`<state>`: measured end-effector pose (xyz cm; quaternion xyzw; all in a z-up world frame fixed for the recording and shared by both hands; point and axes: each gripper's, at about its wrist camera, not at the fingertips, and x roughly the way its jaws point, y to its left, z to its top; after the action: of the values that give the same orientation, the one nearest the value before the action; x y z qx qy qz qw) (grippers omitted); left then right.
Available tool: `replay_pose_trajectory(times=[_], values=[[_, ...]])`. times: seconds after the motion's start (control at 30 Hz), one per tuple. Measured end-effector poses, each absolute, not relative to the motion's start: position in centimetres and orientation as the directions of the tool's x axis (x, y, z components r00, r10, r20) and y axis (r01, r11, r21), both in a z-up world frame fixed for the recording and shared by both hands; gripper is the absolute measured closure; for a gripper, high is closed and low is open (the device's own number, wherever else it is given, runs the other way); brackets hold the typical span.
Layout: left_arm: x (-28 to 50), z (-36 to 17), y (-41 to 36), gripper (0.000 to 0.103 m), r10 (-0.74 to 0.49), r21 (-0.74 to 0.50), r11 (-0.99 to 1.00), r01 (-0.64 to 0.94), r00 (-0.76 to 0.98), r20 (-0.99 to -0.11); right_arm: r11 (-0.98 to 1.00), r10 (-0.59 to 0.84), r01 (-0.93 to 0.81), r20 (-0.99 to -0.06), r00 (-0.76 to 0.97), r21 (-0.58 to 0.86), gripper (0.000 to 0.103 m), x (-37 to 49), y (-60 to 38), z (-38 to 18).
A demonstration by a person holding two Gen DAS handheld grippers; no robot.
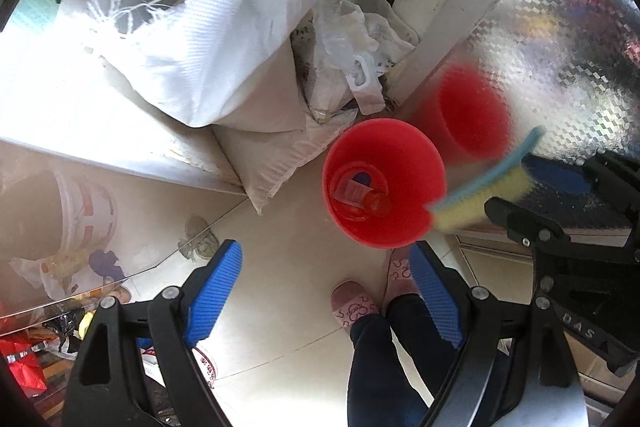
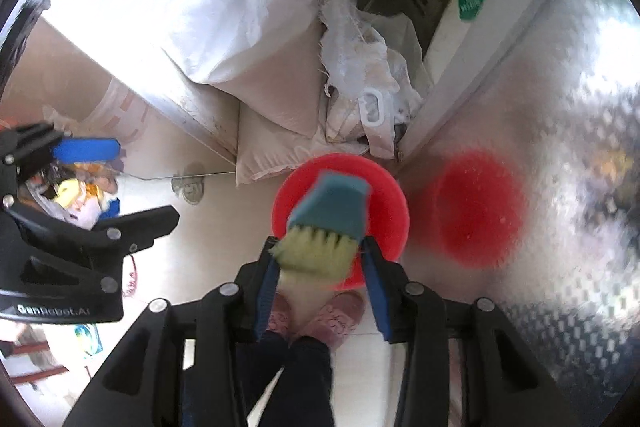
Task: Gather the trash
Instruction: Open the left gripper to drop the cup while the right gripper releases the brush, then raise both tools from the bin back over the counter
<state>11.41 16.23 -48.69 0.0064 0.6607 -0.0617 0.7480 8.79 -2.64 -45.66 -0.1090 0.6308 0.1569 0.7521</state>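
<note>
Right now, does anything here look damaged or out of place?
Yes. The white woven sack slumped on the ledge has a torn, frayed mouth with loose threads. Crumpled plastic bags are jammed into the corner behind the red bin. A sponge hangs over the bin.

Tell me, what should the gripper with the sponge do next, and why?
Probably open a bit wider so the sponge drops. It hangs between the right gripper directly above the red bin, which already holds a bottle, so release looks like the sensible next move.
</note>
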Motion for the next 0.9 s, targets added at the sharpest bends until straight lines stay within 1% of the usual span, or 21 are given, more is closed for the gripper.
replay_pose_trajectory(times=[0.07,0.13,0.37,0.53,0.63,0.83,0.9], values=[[11.3,-48.1,16.4,0.019,-0.093,-0.082,0.992,0.093,0.118,-0.989,0.928,0.104,-0.371,-0.980,0.170,0.034,0.046,8.8,-2.7,-45.0],[11.1,-47.0,16.5,0.019,-0.110,-0.100,0.991,0.088,0.124,-0.986,0.928,0.111,-0.371,-0.979,0.172,0.040,0.046,8.7,-2.6,-44.2],[9.9,-41.2,16.2,0.019,-0.096,-0.081,0.992,0.095,0.165,-0.982,0.936,0.097,-0.352,-0.973,0.210,0.017,0.046,8.3,-2.1,-39.4],[8.9,-35.1,16.0,0.019,-0.090,-0.065,0.991,0.117,0.220,-0.971,0.941,0.084,-0.337,-0.962,0.260,-0.009,0.046,7.2,-2.0,-33.5],[8.5,-31.7,16.1,0.019,-0.102,-0.073,0.989,0.125,0.244,-0.964,0.944,0.071,-0.328,-0.949,0.306,-0.035,0.041,6.3,-2.0,-29.8],[7.7,-25.5,15.9,0.019,-0.108,-0.060,0.984,0.165,0.305,-0.946,0.958,0.075,-0.284,-0.933,0.352,-0.030,0.040,5.2,-2.5,-23.9],[7.6,-23.8,16.0,0.019,-0.114,-0.058,0.983,0.176,0.330,-0.937,0.961,0.065,-0.273,-0.923,0.379,-0.044,0.038,5.0,-2.7,-22.2]])
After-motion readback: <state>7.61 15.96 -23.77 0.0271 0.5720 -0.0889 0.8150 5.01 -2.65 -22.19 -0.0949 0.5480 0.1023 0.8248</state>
